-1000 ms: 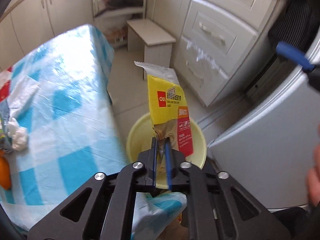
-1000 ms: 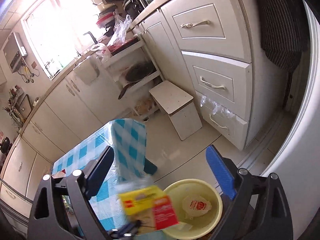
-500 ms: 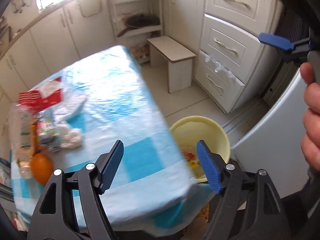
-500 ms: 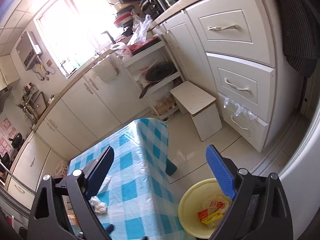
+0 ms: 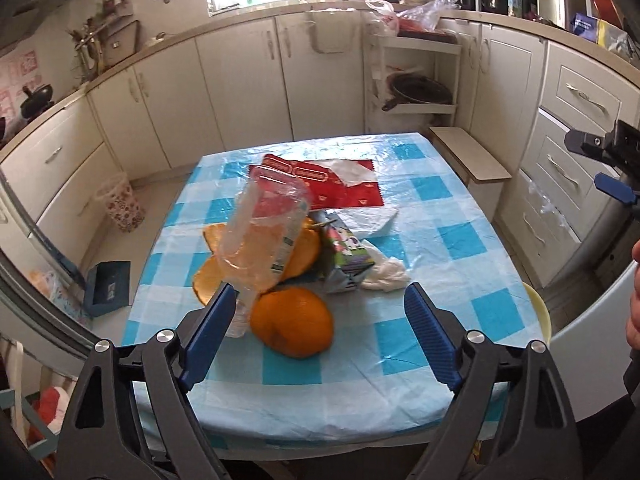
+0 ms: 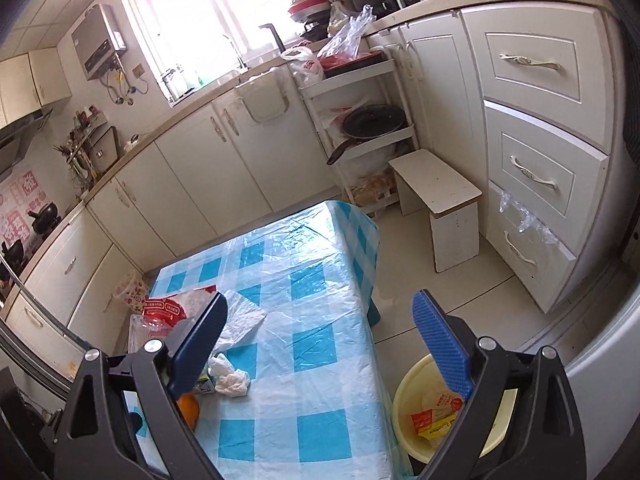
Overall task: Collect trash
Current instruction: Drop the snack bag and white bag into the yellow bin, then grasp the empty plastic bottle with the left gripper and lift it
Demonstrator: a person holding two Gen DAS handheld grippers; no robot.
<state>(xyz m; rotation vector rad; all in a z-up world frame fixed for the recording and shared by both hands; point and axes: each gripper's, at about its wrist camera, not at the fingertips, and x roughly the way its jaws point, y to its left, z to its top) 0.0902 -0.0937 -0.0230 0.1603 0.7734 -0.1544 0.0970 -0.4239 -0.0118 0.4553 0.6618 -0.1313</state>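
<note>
My left gripper (image 5: 316, 334) is open and empty over the near edge of the blue checked table (image 5: 448, 292). Just beyond it lie an orange (image 5: 294, 322), orange peel (image 5: 306, 250), a crushed clear plastic bottle (image 5: 262, 236), a small drink carton (image 5: 346, 258), a crumpled tissue (image 5: 386, 276), a white napkin (image 5: 370, 220) and a red wrapper (image 5: 340, 186). My right gripper (image 6: 320, 340) is open and empty, high above the table's right side. The yellow bin (image 6: 412, 394) on the floor holds the yellow and red packet (image 6: 434, 418).
A white stool (image 6: 438, 192) stands on the floor beyond the table. White drawers (image 6: 532, 176) line the right wall and a shelf rack with a pan (image 6: 370, 122) stands behind. A small patterned basket (image 5: 120, 202) sits on the floor at left.
The left gripper let go of the yellow and red packet, which now lies in the yellow bin. It opened and swung left to face the trash on the table. The right gripper rose slightly.
</note>
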